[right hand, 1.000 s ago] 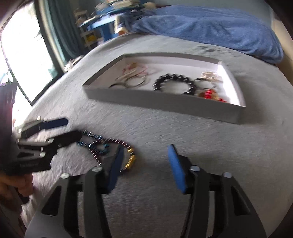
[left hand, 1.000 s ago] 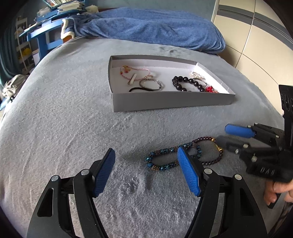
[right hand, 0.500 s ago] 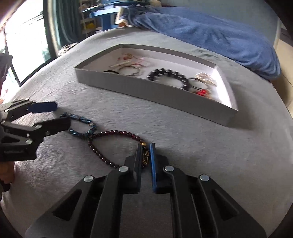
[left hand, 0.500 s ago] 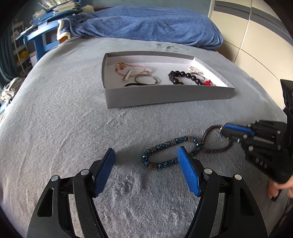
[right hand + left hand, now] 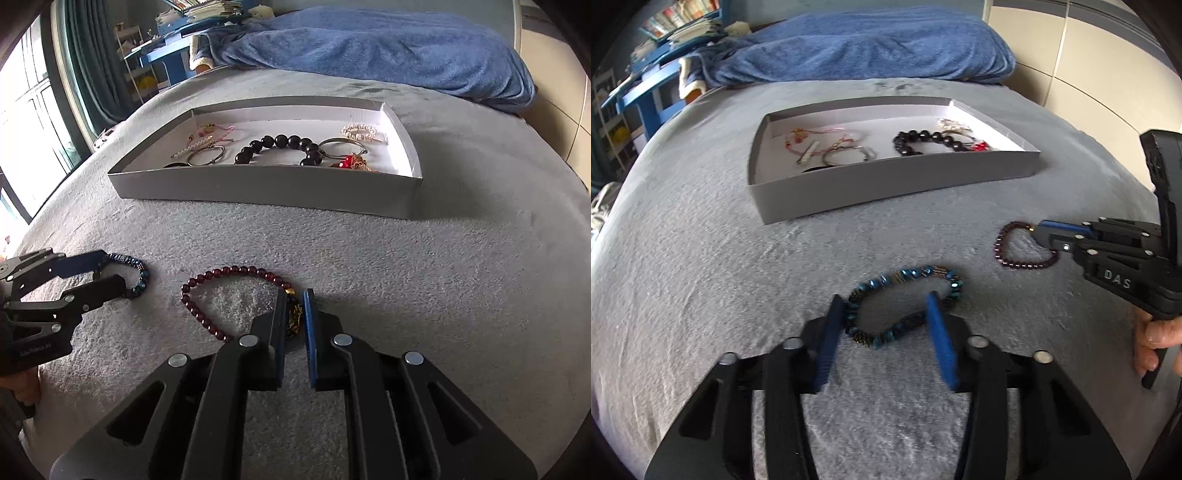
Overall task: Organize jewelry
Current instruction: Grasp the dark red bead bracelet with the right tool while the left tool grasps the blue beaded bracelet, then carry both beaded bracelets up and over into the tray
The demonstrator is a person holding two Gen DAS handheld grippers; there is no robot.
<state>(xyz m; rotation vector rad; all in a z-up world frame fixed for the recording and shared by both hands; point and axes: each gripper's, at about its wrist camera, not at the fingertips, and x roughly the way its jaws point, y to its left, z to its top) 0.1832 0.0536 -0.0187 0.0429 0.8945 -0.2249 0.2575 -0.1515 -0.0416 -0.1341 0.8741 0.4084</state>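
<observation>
Pinching the dark-red bracelet (image 5: 229, 291) by its gold charm, my right gripper (image 5: 294, 314) should lift straight; left gripper (image 5: 886, 325), half-open, straddles the blue bracelet (image 5: 905, 306).

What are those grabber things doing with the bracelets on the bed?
They are tidying jewelry. The right gripper has pinched the dark red bead bracelet at its gold charm. The left gripper is open around the blue bead bracelet, not squeezing yet. Both bracelets lie on the gray blanket, outside the gray box holding other jewelry.
</observation>
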